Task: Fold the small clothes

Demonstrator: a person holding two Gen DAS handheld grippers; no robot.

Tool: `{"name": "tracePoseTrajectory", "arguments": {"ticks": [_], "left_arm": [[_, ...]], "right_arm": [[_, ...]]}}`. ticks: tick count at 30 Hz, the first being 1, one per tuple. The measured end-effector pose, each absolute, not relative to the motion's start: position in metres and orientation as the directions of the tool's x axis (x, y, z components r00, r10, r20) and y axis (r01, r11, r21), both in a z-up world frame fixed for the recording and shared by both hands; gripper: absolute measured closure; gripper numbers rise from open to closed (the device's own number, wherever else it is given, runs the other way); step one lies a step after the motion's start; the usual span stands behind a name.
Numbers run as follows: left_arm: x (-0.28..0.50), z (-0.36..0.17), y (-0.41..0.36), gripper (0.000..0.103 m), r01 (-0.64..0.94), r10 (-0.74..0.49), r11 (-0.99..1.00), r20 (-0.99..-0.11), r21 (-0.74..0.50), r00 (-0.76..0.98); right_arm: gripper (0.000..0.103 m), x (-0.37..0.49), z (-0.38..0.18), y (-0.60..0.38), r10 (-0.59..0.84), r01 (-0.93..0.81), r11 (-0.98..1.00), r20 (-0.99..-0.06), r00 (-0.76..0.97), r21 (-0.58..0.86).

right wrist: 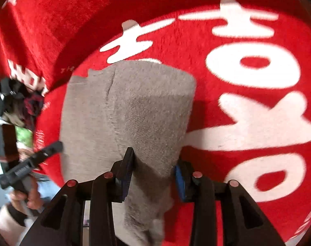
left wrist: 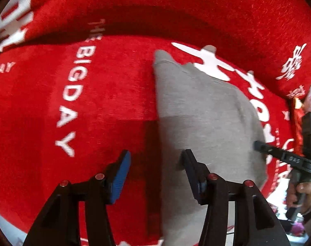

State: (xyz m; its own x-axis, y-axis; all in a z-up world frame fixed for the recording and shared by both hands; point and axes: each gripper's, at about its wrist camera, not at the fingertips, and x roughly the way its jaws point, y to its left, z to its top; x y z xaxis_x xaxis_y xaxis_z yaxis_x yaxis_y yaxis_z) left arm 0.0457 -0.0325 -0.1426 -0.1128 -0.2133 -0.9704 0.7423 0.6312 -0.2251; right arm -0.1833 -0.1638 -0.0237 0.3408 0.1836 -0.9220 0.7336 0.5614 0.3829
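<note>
A small grey garment (left wrist: 200, 110) lies folded on a red cover with white lettering (left wrist: 106, 94). My left gripper (left wrist: 157, 174) hangs open over the garment's left edge; one finger is above the red cover and the other above the grey cloth, with nothing pinched. In the right wrist view the grey garment (right wrist: 135, 102) rises in a bunched fold between the pads of my right gripper (right wrist: 153, 174), which is shut on it. Each camera also sees the other gripper: the right one (left wrist: 278, 153) at the garment's right side, the left one (right wrist: 42, 155) at its left side.
The red cover (right wrist: 176, 47) rises into a raised back along the top of both views. A pile of dark clothes (right wrist: 18, 98) lies off the cover's left edge. A person's hand (left wrist: 303, 188) holds the right gripper's handle. Pale floor shows at the lower corners.
</note>
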Motion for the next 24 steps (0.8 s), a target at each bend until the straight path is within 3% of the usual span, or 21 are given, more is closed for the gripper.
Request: {"name": "tracePoseTrajectory", "arguments": {"ticks": [4,5,6,9,15,19,21,24], "left_arm": [[0.045,-0.126,-0.024,0.048,0.764,-0.193,0.622,-0.979,-0.174,-0.065],[0.042,-0.122,-0.024,0.048,0.769,-0.199,0.615,-0.978,-0.175,-0.064],[0.038,-0.117,-0.024,0.048,0.776,-0.204,0.605,-0.977,-0.177,-0.064],[0.021,-0.103,-0.025,0.048,0.801,-0.223,0.566,-0.972,-0.194,-0.078],[-0.022,-0.106,-0.037,0.048,0.818,-0.237,0.503,-0.955,-0.279,-0.18],[-0.035,-0.134,-0.034,0.048,0.833,-0.173,0.508,-0.973,-0.218,-0.15],[-0.034,-0.139,-0.031,0.048,0.833,-0.161,0.511,-0.976,-0.21,-0.147],[-0.031,-0.142,-0.027,0.048,0.829,-0.148,0.519,-0.977,-0.21,-0.155]], "right_arm": [[0.062,-0.194,-0.008,-0.172,0.041,0.78,0.585,-0.968,0.248,0.224],[0.066,-0.202,-0.004,-0.174,0.027,0.79,0.574,-0.969,0.244,0.215],[0.075,-0.207,0.002,-0.175,0.028,0.799,0.556,-0.966,0.257,0.228],[0.084,-0.221,0.016,-0.167,0.055,0.802,0.519,-0.948,0.313,0.295],[0.087,-0.212,0.027,-0.113,0.155,0.724,0.547,-0.901,0.406,0.42],[0.087,-0.199,-0.004,-0.089,0.158,0.729,0.589,-0.934,0.32,0.349],[0.1,-0.202,-0.021,-0.087,0.144,0.745,0.594,-0.951,0.274,0.305],[0.103,-0.212,-0.032,-0.091,0.163,0.764,0.55,-0.94,0.299,0.338]]}}
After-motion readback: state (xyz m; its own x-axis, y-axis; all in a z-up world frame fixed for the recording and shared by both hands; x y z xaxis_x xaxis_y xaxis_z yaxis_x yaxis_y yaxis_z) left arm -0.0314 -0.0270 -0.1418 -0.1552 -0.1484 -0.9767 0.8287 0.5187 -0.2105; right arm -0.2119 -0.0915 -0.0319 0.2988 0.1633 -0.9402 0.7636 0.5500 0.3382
